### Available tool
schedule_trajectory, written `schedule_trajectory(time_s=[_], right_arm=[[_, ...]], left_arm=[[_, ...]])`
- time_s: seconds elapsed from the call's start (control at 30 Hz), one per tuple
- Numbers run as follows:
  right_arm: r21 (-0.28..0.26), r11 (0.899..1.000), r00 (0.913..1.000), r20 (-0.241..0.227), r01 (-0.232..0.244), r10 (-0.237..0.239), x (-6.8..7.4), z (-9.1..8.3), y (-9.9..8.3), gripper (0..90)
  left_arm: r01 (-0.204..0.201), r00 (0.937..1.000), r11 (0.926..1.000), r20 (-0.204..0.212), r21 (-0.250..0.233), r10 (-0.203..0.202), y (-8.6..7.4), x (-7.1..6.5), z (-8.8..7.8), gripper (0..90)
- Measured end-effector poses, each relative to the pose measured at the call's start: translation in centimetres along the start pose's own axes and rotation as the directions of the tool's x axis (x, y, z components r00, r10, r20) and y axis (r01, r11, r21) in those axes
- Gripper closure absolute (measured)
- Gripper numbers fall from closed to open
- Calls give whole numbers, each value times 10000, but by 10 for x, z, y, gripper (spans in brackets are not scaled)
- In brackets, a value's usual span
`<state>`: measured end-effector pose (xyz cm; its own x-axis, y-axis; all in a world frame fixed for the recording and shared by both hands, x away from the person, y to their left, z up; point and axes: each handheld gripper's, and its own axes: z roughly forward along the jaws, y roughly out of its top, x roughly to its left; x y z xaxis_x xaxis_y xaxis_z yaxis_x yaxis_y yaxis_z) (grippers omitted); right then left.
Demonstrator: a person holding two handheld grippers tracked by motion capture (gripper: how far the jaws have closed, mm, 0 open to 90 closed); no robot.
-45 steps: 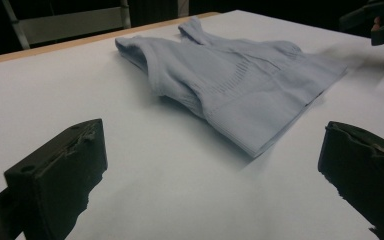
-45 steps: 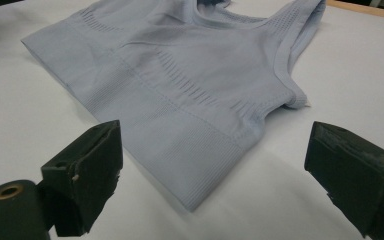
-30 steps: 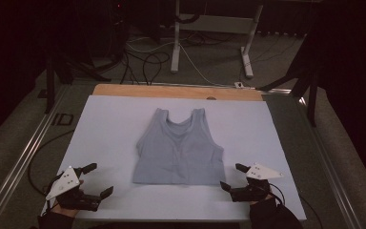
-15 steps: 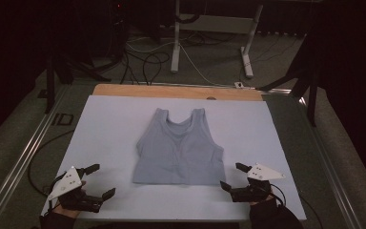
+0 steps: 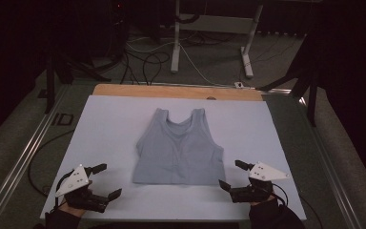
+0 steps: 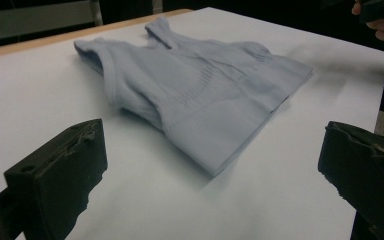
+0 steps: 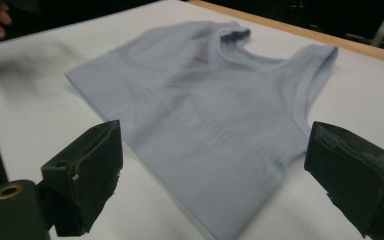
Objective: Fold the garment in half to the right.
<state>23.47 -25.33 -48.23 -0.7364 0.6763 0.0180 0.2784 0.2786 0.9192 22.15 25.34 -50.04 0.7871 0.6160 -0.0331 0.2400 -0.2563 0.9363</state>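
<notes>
Left claw and right claw: black two-jaw tools, each topped by a pale grey three-cornered plate with small dark dots, possibly screws. Jaw blocks matte black, edges chipped. Dark cables trail behind. Sleeves dark.

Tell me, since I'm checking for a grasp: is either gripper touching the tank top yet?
No, the left gripper and right gripper sit open on either side of the tank top, apart from it.

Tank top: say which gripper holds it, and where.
Neither. The left gripper and right gripper are open, apart from the tank top.
</notes>
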Motion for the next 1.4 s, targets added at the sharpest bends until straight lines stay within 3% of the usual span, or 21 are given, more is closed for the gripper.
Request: schedule_trajectory(time_s=[0.13, 0.33, 0.67, 1.07, 1.4], right_arm=[[-81, 9999, 9999, -142, -89, 88, 2, 2, 7, 85], [-106, 9997, 9993, -301, 200, -204, 7, 7, 16, 85], [-354, 9987, 9986, -376, 364, -377, -3, 20, 43, 85], [-460, 9967, 9963, -500, 671, -694, -5, 43, 67, 85], [-615, 9951, 9935, -795, 772, -820, -3, 70, 89, 85]], left_arm=[[-127, 9998, 9999, 177, 63, 126, 7, -1, 1, 0], [-137, 9989, 9999, 450, 34, 136, 16, -3, 6, 0], [-72, 9978, 9995, 658, 317, 51, 26, -1, 9, 0], [-200, 9995, 9976, 252, 661, 184, 45, -2, 18, 0], [68, 9998, 9934, -200, 1141, -46, 51, -3, 28, 0]])
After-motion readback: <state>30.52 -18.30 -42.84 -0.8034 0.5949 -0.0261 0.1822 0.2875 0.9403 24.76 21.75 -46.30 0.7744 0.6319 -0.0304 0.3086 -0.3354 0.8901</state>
